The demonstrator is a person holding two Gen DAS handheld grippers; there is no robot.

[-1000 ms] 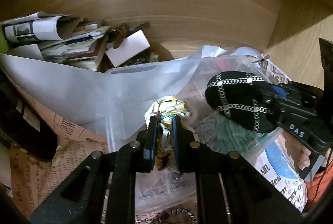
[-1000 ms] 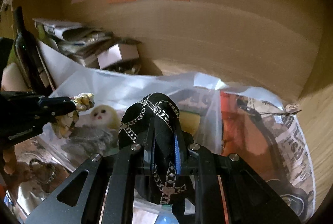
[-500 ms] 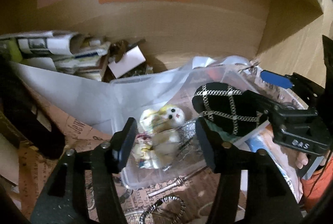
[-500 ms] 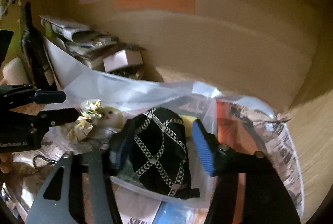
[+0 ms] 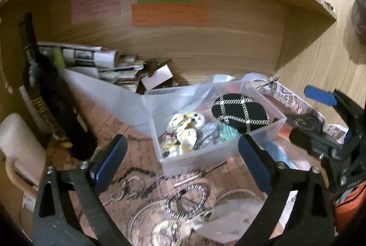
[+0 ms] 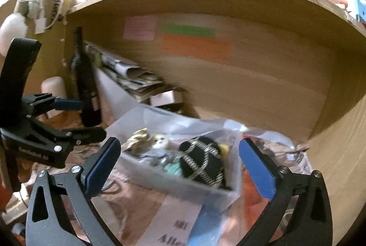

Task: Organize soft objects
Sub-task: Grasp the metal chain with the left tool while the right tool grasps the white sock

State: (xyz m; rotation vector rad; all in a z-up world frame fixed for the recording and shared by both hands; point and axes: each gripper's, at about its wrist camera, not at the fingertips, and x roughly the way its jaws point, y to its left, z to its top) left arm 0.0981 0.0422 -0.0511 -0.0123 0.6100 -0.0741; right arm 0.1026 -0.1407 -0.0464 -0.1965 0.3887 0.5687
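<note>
Both tongs stand wide and hold nothing. The left gripper [image 5: 181, 160] hangs in front of the clear plastic box [image 5: 201, 155], its two blue-padded fingers [image 5: 109, 160] spread to either side of the box's near wall and touching nothing. The right gripper [image 6: 179, 166] is also spread wide, one finger to the left of the box [image 6: 183, 186] and one to its right, and the box sits between them without contact. In the left wrist view the right gripper [image 5: 320, 117] appears at the right of the box, with its fingers apart.

The soft things lie inside the box. The small doll [image 5: 185, 131] with a pale face and crumpled yellow-white clothes lies in the left half of the box, near the front wall. The black pouch [image 5: 242, 113] with a silver chain pattern lies in the right half, touching the doll's grey and green cloth. In the right wrist view, which is blurred, the doll [image 6: 157, 143] and the pouch [image 6: 201, 161] lie side by side in the same way.

To the left of the box a dark bottle [image 5: 45, 95] stands upright. Behind the box lies a heap of rolled newspapers [image 5: 91, 58]. In front of the box, on the printed paper, lies a braided black-and-white cord loop [image 5: 187, 202].
</note>
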